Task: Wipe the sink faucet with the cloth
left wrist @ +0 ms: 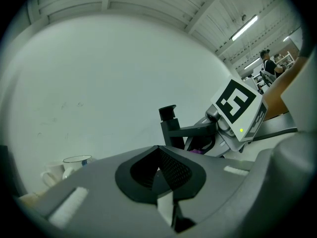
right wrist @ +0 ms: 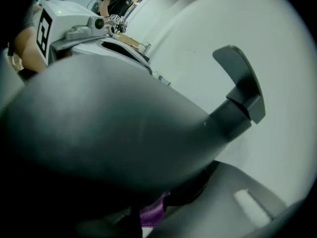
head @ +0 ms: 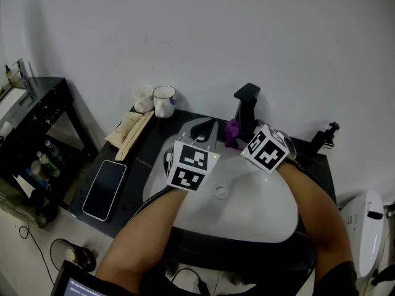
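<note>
The right hand-held gripper point(head: 239, 140) is clamped on a purple cloth point(head: 231, 131). Its own view shows a strip of the purple fabric pinched between the two jaws. The cloth sits against the lower part of the black faucet point(head: 247, 107), at the 12 o'clock edge of the white sink point(head: 247, 208). The faucet's flat lever top rises above the gripper, clear of it. The left hand-held gripper point(head: 207, 130) hovers just beside it at about 9 o'clock from the cloth, over the back of the basin. Its jaws are drawn together with nothing between them. The person's forearms point(head: 154, 227) reach in from 6 o'clock across the basin. Farther out on the black counter point(head: 142, 159), a phone point(head: 105, 189) lies flat at 9 o'clock from the sink. Two mugs point(head: 163, 100) stand near the wall at about 10 o'clock. A dark pump bottle point(head: 324, 137) stands at 2 o'clock near the counter's far corner.
</note>
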